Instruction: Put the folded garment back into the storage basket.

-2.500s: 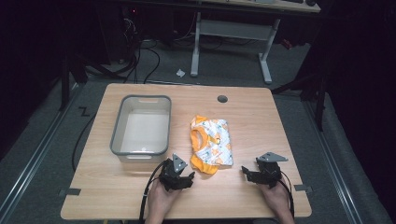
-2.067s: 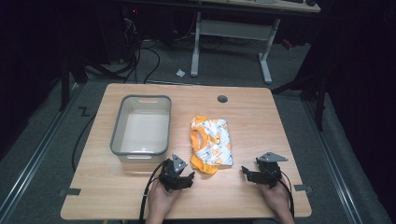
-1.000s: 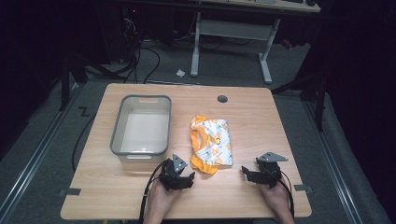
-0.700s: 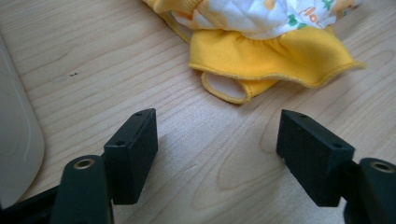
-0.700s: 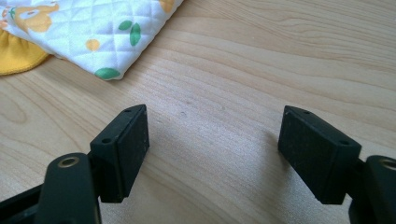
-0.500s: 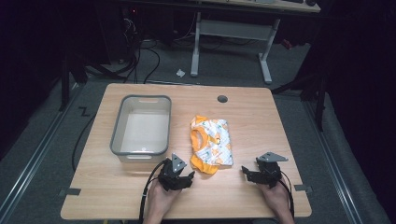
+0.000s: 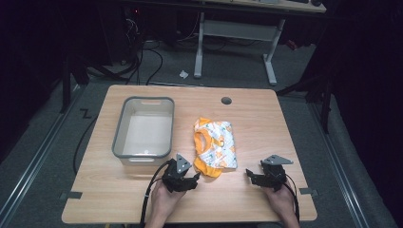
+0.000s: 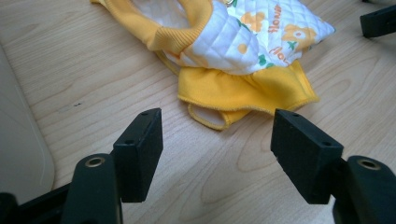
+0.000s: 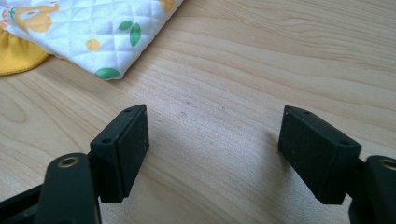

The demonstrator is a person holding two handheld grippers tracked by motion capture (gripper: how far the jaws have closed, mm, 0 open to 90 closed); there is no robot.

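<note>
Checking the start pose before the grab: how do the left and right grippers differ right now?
The left gripper sits at the folded garment, its orange hem just ahead; the right gripper stands apart from it, over bare table. Both are open, holding nothing.

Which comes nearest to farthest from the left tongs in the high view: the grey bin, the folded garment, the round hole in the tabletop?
From the left tongs:
1. Folded garment, just ahead and slightly right.
2. Grey bin, ahead to the left.
3. Round hole, near the table's far edge.
</note>
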